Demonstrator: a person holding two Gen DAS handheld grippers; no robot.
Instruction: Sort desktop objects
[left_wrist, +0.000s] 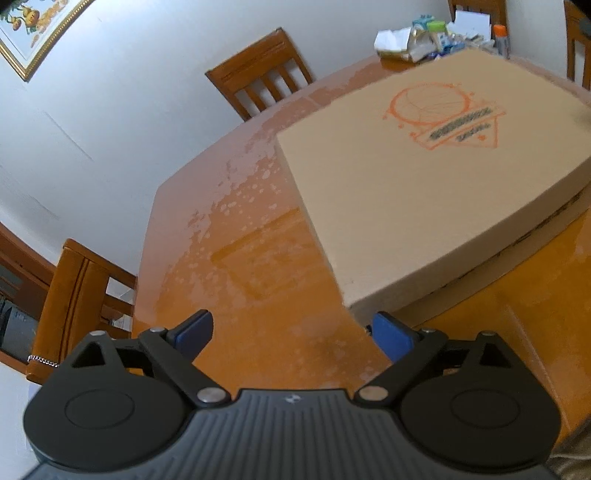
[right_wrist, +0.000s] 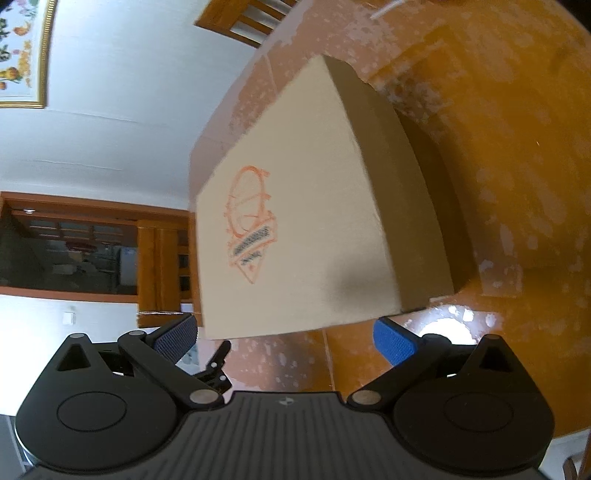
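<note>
A flat brown cardboard box (left_wrist: 424, 177) with an orange printed logo lies on the worn orange wooden table (left_wrist: 258, 280). It also shows in the right wrist view (right_wrist: 295, 206). My left gripper (left_wrist: 291, 332) is open and empty, just before the box's near corner, its right pad beside that corner. My right gripper (right_wrist: 284, 338) is open and empty, close to another edge of the box. The left gripper's black tip (right_wrist: 218, 360) shows low in the right wrist view.
A pile of wrappers, small containers and an orange-capped bottle (left_wrist: 436, 37) sits at the table's far end. Wooden chairs (left_wrist: 262, 74) stand around the table, one at the left edge (left_wrist: 77, 295). A framed picture (left_wrist: 33, 29) hangs on the white wall.
</note>
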